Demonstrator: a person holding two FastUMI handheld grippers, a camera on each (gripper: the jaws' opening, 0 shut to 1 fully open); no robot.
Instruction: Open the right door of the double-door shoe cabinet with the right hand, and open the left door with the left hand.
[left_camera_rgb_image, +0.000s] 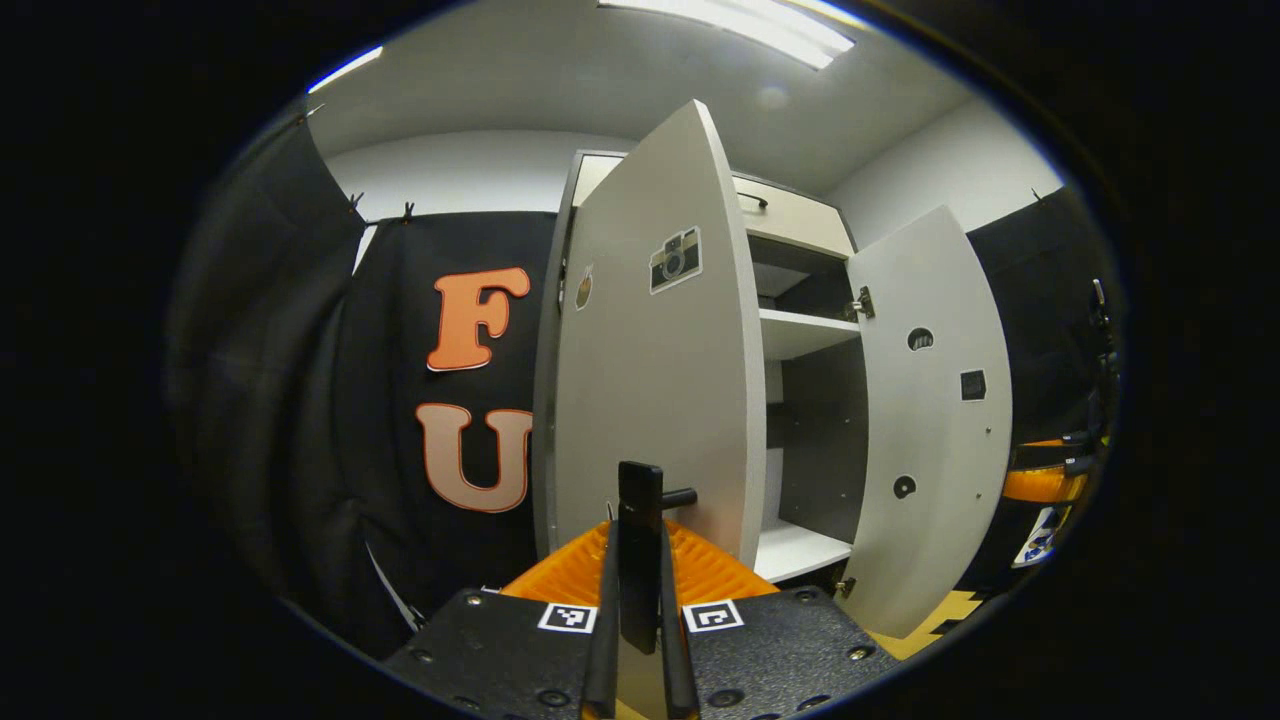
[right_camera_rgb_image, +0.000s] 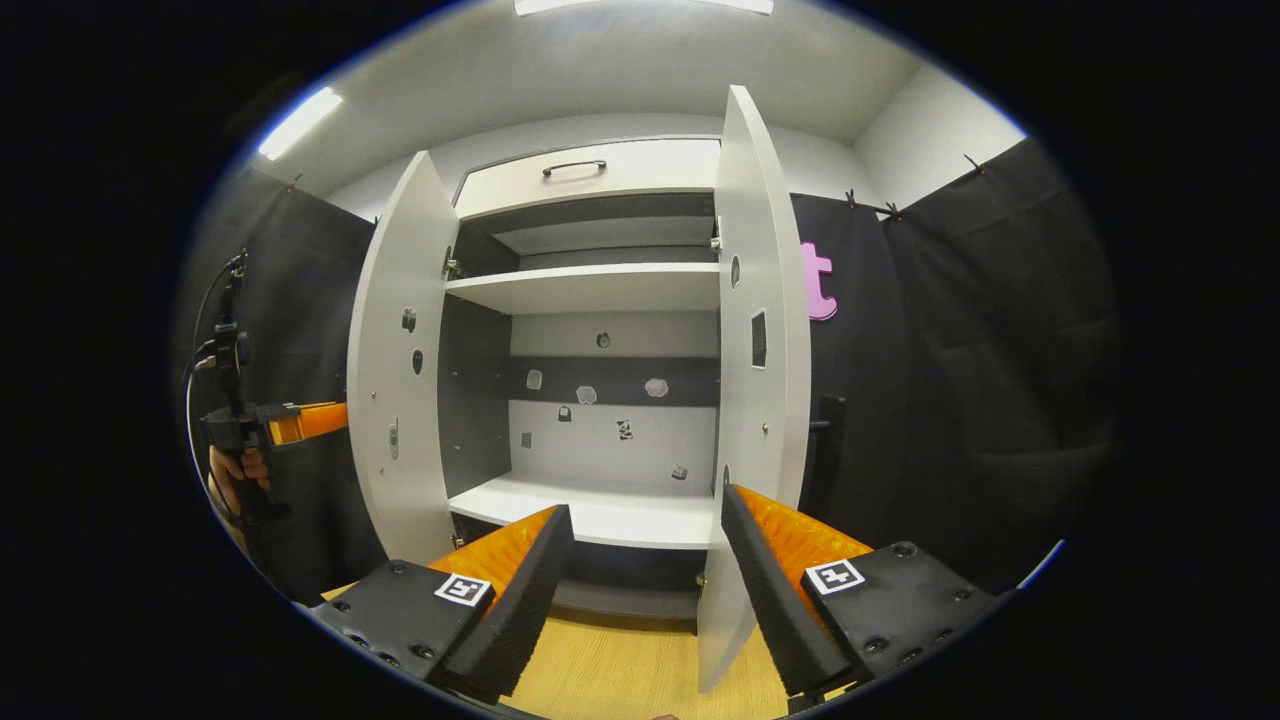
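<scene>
Left tongs (left_camera_rgb_image: 640, 600) clamped on upright handle (left_camera_rgb_image: 640, 560) of left door (left_camera_rgb_image: 650, 380) at 12 o'clock; right tongs (right_camera_rgb_image: 640, 580) spread, right door (right_camera_rgb_image: 760, 330) released at 1 o'clock.

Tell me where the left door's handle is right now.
In the left gripper view, the handle stands at bottom centre, clamped between the left gripper's fingers, on the outer face of the left door swung open.
</scene>
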